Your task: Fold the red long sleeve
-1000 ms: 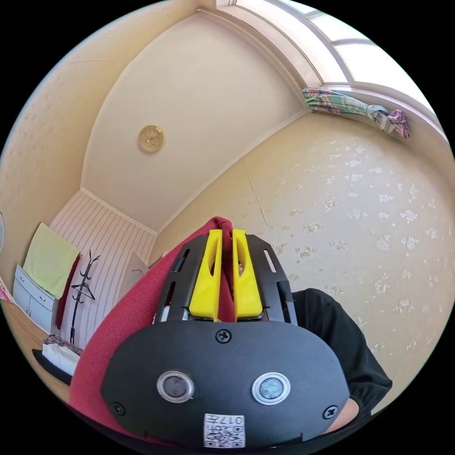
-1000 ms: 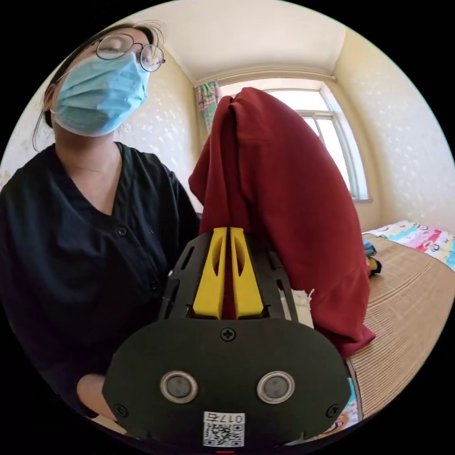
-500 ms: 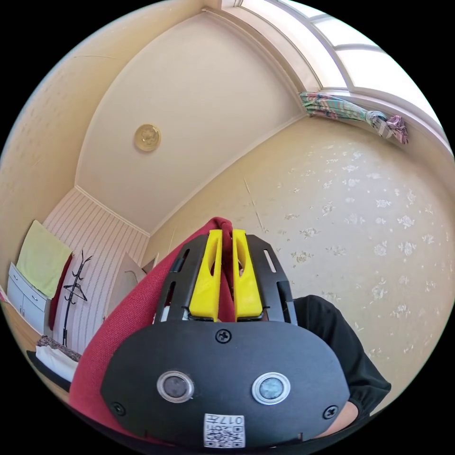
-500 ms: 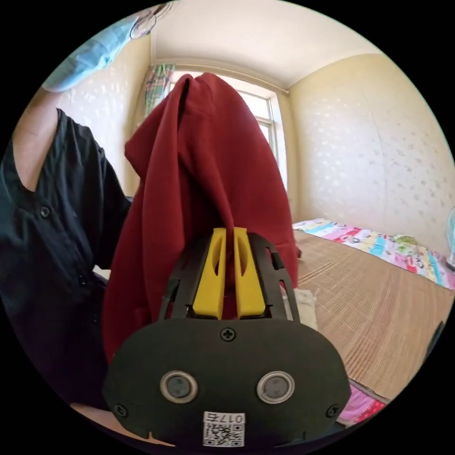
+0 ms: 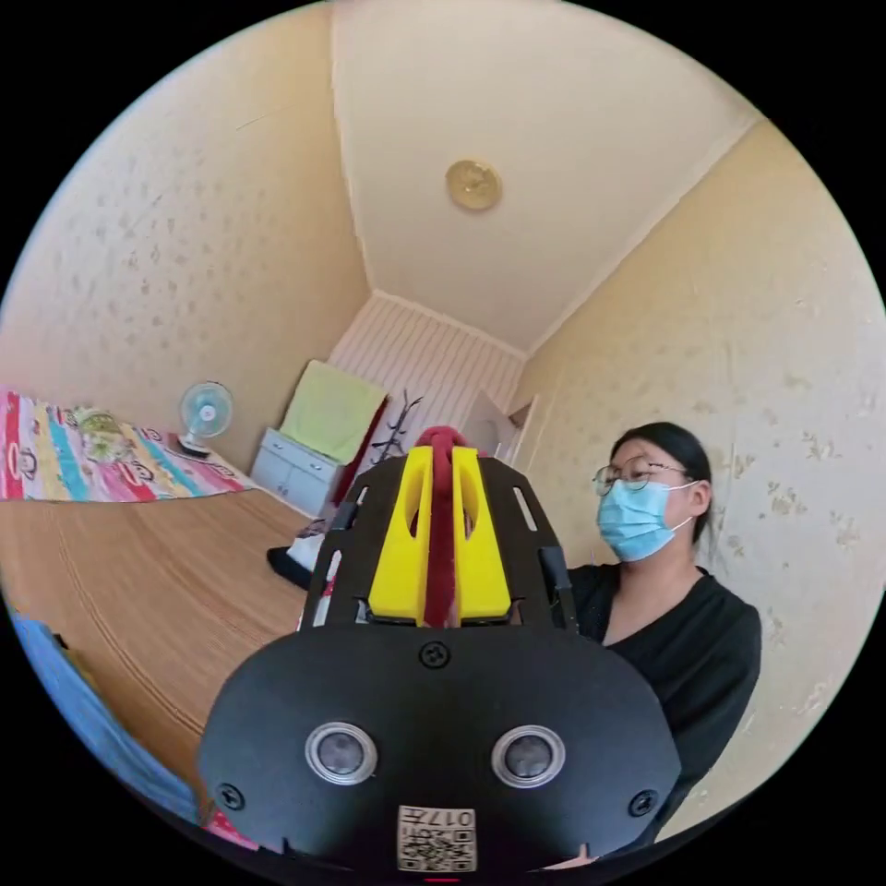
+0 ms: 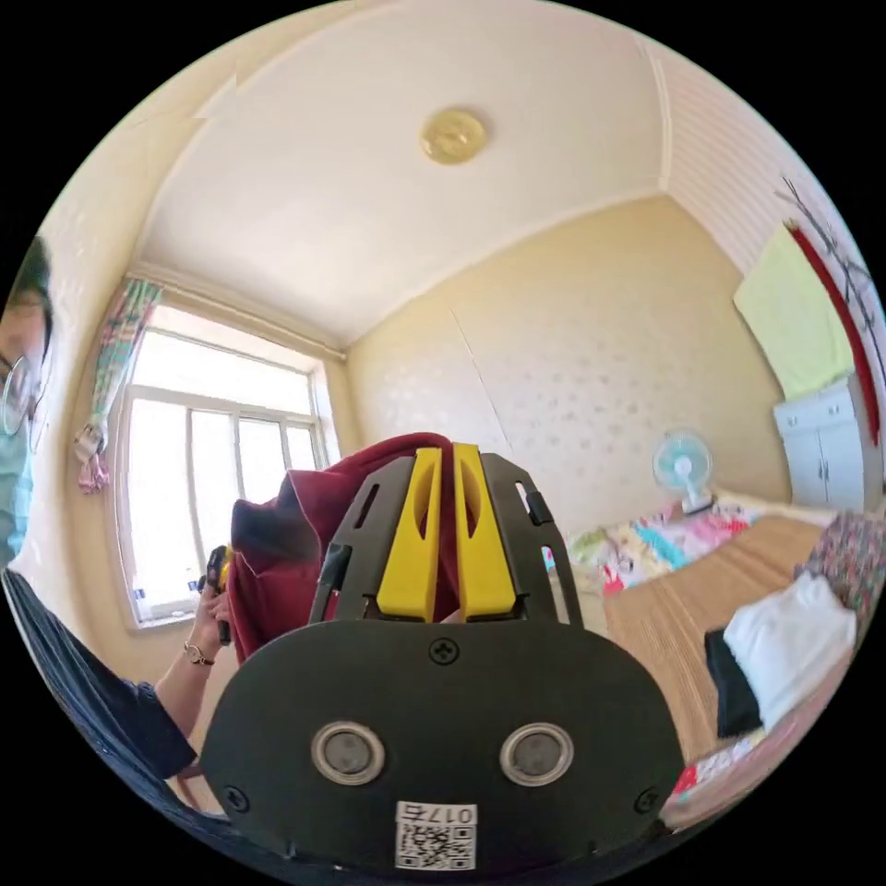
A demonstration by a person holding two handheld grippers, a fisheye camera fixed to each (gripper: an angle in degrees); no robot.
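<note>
Red long sleeve (image 6: 277,544): you are clamping it in the left gripper (image 5: 441,461), jaws together on fabric. Your right gripper (image 6: 441,459) is pinching it likewise.

white sticker (image 5: 437,838) on gripper housing, print perhaps mirrored, illegible

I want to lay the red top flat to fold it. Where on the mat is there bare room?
The woven mat lies bare between the colourful blanket along the wall and the left gripper. It is crowded toward the white cabinet: folded white clothes on a dark item sit there. Both grippers' fingers pinch the red long sleeve.
</note>
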